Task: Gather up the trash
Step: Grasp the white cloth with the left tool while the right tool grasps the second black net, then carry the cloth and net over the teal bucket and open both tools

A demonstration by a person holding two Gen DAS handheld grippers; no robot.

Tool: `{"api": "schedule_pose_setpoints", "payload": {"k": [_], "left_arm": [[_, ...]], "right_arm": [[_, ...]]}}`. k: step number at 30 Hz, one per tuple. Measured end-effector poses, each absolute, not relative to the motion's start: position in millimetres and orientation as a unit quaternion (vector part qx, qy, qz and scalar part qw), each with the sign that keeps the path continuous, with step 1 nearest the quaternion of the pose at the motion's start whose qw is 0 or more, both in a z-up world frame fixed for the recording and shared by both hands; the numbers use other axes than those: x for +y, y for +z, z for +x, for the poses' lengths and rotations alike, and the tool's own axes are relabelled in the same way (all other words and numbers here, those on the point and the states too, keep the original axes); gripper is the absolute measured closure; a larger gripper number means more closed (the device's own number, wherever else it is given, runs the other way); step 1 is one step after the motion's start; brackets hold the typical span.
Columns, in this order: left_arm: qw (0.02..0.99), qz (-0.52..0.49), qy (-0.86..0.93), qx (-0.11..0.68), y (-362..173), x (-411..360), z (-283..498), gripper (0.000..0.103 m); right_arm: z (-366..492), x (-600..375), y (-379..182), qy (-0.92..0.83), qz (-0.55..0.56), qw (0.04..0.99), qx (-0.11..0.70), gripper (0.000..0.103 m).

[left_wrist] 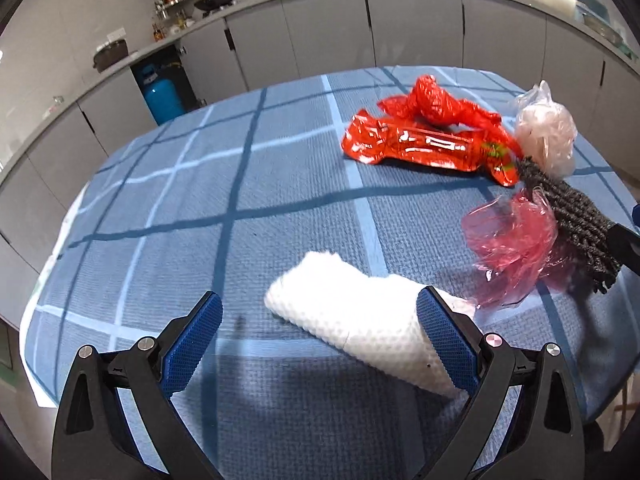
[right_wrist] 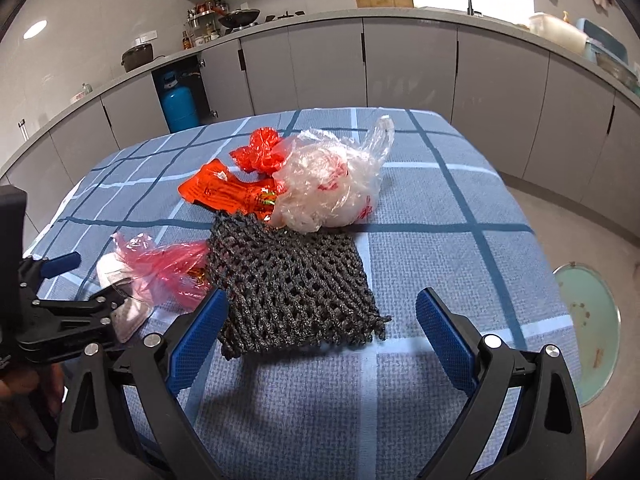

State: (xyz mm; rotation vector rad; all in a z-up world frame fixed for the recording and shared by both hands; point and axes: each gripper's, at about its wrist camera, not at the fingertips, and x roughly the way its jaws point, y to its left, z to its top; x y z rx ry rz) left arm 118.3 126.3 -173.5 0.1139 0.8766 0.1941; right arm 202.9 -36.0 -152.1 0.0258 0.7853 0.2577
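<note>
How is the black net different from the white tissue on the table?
The black net is dark and full of holes; the white tissue is solid with a dimpled surface. The net lies in front of the open right tool; the tissue lies by the open left tool. Both lie flat on the blue checked tablecloth.

Left gripper [left_wrist: 320, 320] and right gripper [right_wrist: 322, 316], fingers spread wide.
</note>
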Motion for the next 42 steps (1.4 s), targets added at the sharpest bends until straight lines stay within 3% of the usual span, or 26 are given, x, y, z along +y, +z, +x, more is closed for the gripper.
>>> {"api": "schedule_pose_setpoints", "payload": {"k": [2, 3, 5, 8, 10, 13, 14, 18, 32, 42], "left_arm": [[0.9, 0.051, 0.088, 0.425, -174.3, 125.1, 119.9, 0.012], [0.899, 0.045, 0.078, 0.428, -174.8, 124.6, 119.7, 0.022], [0.9, 0.044, 0.063, 0.429, -174.1, 121.1, 118.2, 0.033], [0.901, 0.056, 0.049, 0.427, -172.3, 114.1, 114.4, 0.052], [0.902, 0.056, 0.038, 0.427, -171.6, 111.8, 112.8, 0.073], [0.904, 0.064, 0.032, 0.423, -168.3, 108.7, 108.0, 0.08], [0.904, 0.064, 0.03, 0.421, -167.1, 108.7, 106.8, 0.081], [0.913, 0.071, 0.039, 0.401, -152.5, 113.4, 101.5, 0.083], [0.944, 0.097, 0.087, 0.302, -83.5, 128.3, 101.6, 0.083], [0.958, 0.121, 0.024, 0.258, -55.2, 69.8, 120.0, 0.083]], "right_arm": [[205.0, -34.3, -156.0, 0.128, 0.012, 0.913, 0.386, 0.009], [206.3, -33.7, -158.1, 0.13, 0.013, 0.912, 0.389, 0.01], [208.5, -33.0, -161.6, 0.13, 0.012, 0.909, 0.396, 0.013], [212.5, -32.0, -168.0, 0.139, 0.012, 0.901, 0.411, 0.034], [212.0, -29.8, -170.6, 0.145, 0.009, 0.898, 0.416, 0.046], [209.5, -26.4, -169.9, 0.151, 0.005, 0.897, 0.414, 0.072], [208.0, -25.8, -168.3, 0.154, 0.004, 0.899, 0.411, 0.079], [200.4, -24.5, -158.9, 0.168, 0.006, 0.904, 0.393, 0.082], [177.3, -30.2, -111.8, 0.185, 0.019, 0.933, 0.308, 0.082], [174.2, -76.8, -89.4, 0.138, 0.051, 0.95, 0.274, 0.082]]}}
